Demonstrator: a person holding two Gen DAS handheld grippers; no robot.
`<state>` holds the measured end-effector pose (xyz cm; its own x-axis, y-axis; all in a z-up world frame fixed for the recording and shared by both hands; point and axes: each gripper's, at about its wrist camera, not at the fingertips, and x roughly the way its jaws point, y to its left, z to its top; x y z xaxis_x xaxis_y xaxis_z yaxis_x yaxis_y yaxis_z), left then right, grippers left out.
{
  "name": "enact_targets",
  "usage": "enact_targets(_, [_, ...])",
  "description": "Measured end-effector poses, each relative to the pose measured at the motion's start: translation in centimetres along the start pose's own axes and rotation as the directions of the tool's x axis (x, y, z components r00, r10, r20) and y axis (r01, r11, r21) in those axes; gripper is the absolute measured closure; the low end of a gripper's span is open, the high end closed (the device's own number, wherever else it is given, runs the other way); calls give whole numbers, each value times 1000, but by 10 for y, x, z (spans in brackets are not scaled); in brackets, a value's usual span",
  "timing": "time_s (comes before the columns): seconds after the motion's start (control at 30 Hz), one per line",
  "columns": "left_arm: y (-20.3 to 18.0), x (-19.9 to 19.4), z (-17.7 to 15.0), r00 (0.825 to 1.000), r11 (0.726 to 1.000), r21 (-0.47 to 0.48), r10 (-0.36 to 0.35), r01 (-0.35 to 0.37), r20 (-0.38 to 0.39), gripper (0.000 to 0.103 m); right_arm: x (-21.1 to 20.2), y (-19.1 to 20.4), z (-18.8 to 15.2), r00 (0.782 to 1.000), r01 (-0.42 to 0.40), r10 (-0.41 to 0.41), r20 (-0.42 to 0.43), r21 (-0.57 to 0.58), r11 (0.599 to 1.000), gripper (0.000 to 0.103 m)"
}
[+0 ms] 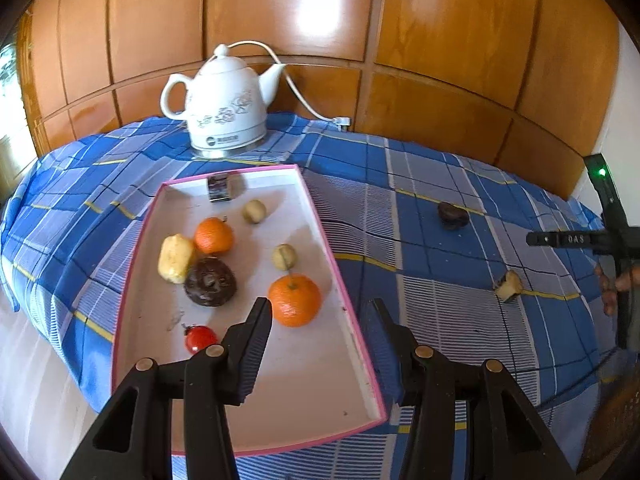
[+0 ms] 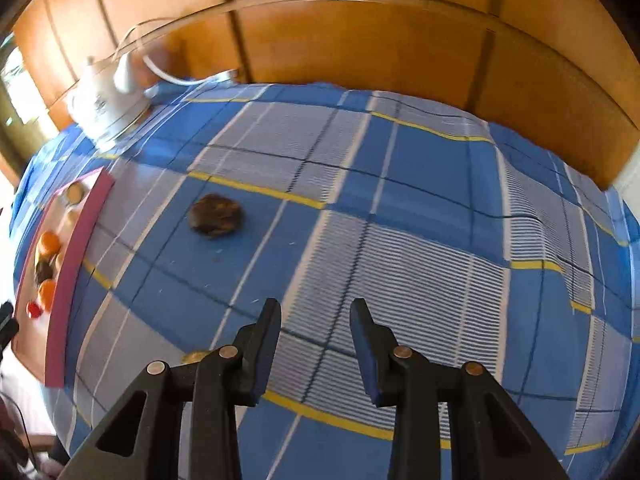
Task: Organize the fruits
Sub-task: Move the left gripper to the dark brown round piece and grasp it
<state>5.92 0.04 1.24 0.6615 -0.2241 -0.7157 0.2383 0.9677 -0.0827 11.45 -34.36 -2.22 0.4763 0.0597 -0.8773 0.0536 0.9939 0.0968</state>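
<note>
A white tray with a pink rim (image 1: 336, 264) lies on the blue checked cloth. It holds two oranges (image 1: 295, 300), a yellow fruit (image 1: 175, 258), a dark brown fruit (image 1: 210, 282), two small beige fruits (image 1: 284, 256), a red tomato (image 1: 200, 338) and a small box (image 1: 219, 187). My left gripper (image 1: 320, 314) hovers open and empty over the tray's right rim. On the cloth to the right lie another dark fruit (image 1: 453, 215) and a beige piece (image 1: 509, 286). My right gripper (image 2: 316, 310) is open and empty above the cloth. The dark fruit (image 2: 216, 216) lies ahead of it to the left, and the beige piece (image 2: 196, 356) peeks out beside its left finger.
A white ceramic kettle (image 1: 222, 100) with a cord stands at the back of the table against a wooden panelled wall. The tray (image 2: 76, 264) sits at the far left of the right wrist view. A person's hand (image 1: 612, 292) shows at the right edge.
</note>
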Motion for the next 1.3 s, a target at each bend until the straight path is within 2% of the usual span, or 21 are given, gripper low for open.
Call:
enact_targets(0.3, [-37,17,17,998,994,91,-65,67,-23,53,0,-15,3,999,52,-51,-6,78,996,67])
enact_targets(0.67, [-93,68,54,982,971,158,-167,180,-89,53,-8,-29,6,999,42,-43,2,162,986,67])
enact_targets(0.77, [-110,88,63,975,962,177,-189,208,-116,46,-10,-29,7,999,33,-35,11,167,985,67])
enact_targets(1.03, [-153,135,85,965,945,226,-203,238,-167,40,-13,-29,9,1000,4,-8,19,182,983,67])
enact_targets(1.3, [-174,181,103,960,943,235,-187,235,-209,40,-15,-29,11,1000,-15,10,26,189,982,67])
